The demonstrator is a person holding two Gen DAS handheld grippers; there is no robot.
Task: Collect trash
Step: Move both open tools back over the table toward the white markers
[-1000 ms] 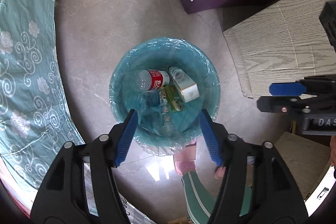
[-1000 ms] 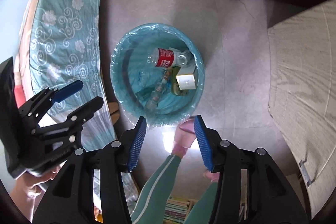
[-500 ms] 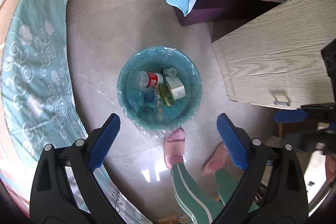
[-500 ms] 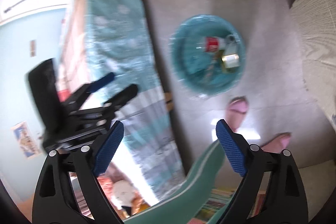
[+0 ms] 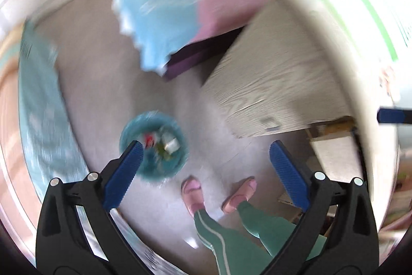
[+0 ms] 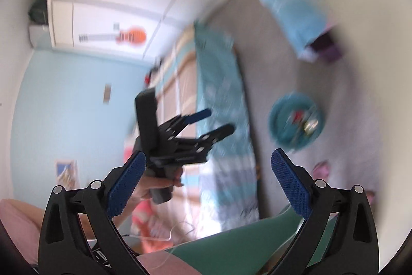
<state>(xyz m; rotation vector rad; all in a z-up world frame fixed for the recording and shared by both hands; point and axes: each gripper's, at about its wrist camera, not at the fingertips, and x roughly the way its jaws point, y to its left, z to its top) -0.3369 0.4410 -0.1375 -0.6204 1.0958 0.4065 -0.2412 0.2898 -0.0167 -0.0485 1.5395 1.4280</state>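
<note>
Both my claws, left (image 5: pixel 204 173) and right (image 6: pixel 207 183), are opening empty, bin (image 5: pixel 153 146) at ten o'clock below; drop seems done, next find more trash.

left wrist: steeply down, high | right wrist: slanting | shared: bin (image 5: pixel 153 146) (image 6: pixel 295 123)

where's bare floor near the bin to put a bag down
Bare grey floor lies beyond the trash bin, bordered by the teal bedspread and the blue-and-pink blanket. A narrower strip runs between the bin and the wooden desk. It is crowded near the pink slippers, close beside the bin.
</note>
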